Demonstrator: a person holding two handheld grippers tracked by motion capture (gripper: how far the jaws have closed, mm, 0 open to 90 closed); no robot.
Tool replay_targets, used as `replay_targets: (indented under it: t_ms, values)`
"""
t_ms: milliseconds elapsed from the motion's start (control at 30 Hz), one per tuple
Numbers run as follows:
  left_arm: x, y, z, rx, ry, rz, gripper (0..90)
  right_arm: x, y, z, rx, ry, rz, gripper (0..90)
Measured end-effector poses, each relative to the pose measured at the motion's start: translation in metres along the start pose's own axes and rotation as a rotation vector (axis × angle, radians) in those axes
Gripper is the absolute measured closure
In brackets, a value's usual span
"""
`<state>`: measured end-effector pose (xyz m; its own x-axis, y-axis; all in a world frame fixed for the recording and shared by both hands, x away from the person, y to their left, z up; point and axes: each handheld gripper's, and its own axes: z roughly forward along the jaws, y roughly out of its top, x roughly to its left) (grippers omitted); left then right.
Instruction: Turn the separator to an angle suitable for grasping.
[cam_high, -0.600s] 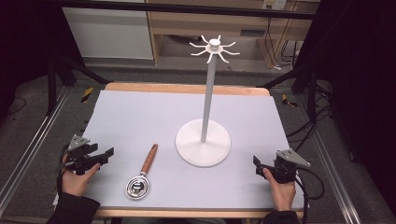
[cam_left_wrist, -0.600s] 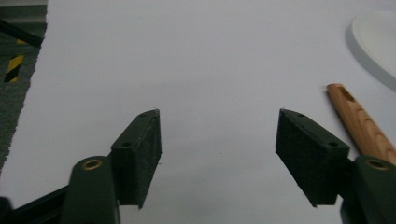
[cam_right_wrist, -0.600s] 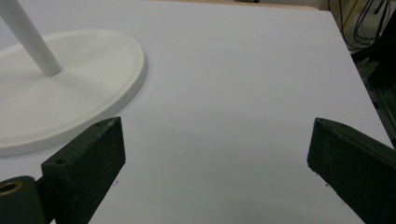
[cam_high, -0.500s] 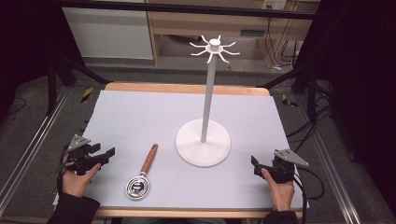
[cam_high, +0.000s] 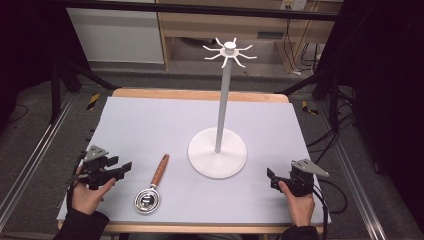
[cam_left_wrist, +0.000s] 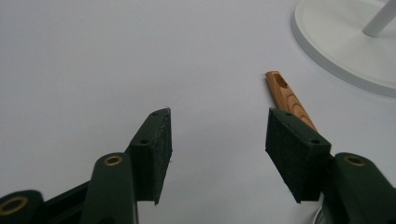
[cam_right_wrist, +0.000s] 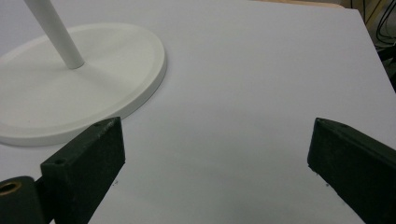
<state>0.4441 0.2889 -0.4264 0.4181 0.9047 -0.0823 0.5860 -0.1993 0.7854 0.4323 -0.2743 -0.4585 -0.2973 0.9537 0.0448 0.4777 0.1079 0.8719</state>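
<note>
Both hand-held grippers agape: left hand-held gripper (cam_high: 126, 167) near strainer (cam_high: 150, 193), right hand-held gripper (cam_high: 270, 178) by white stand (cam_high: 218, 150).

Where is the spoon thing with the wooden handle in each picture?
High view: the strainer lies near the front left of the mat, handle pointing toward the white stand.
Left gripper view: its wooden handle pokes out past the right-hand one of the fingers.
Right gripper view: not in it.
Shared landmark: the white stand's round base, also at the top right of the left gripper view.
</note>
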Motion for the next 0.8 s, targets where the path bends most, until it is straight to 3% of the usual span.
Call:
replay_targets:
  t_ms: [233,500,800]
  values:
    - [-0.011,0.003,0.005,0.028,-0.012,0.043,37.4,0.002,0.0,0.001,0.01,0.003,-0.004,4.6]
    - [-0.022,0.006,0.01,0.048,-0.037,0.052,36.3,0.003,-0.001,0.002,0.022,0.0,-0.011,5.0]
    - [-0.035,0.018,0.014,0.076,-0.055,0.096,34.4,0.005,-0.001,0.002,0.02,0.001,-0.015,5.3]
